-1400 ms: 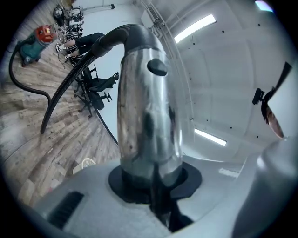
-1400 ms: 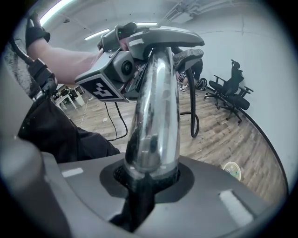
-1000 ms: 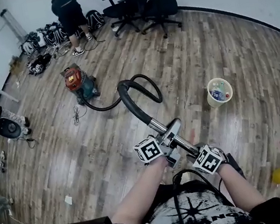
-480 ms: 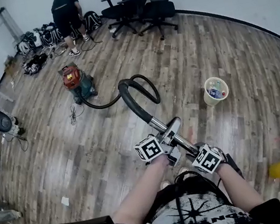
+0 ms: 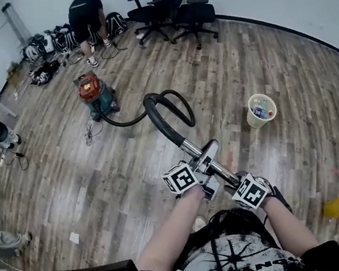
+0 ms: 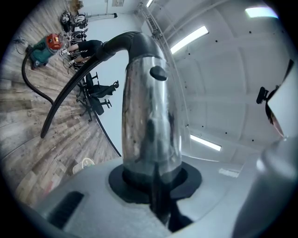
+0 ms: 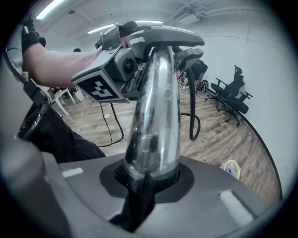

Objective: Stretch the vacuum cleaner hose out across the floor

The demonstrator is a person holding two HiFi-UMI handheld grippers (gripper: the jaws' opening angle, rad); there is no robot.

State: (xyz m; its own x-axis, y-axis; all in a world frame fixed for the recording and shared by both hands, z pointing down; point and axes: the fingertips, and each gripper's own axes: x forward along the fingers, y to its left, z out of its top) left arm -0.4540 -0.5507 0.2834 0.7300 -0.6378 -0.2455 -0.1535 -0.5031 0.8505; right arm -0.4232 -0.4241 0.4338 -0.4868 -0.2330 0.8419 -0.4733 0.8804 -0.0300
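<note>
Head view: left gripper (image 5: 203, 170) and right gripper (image 5: 235, 183) jaws both clamped on chrome wand (image 5: 192, 151), near. Hose (image 5: 156, 116) loops back to far-left vacuum cleaner (image 5: 94, 96); not straightened yet.

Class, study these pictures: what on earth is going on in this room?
A person holds a gripper in each hand, and the left gripper and right gripper are both clamped on the metal tube at the end of a black hose. The hose curls in a loop across the wooden floor to a red-topped vacuum cleaner, so it is not yet stretched out.
</note>
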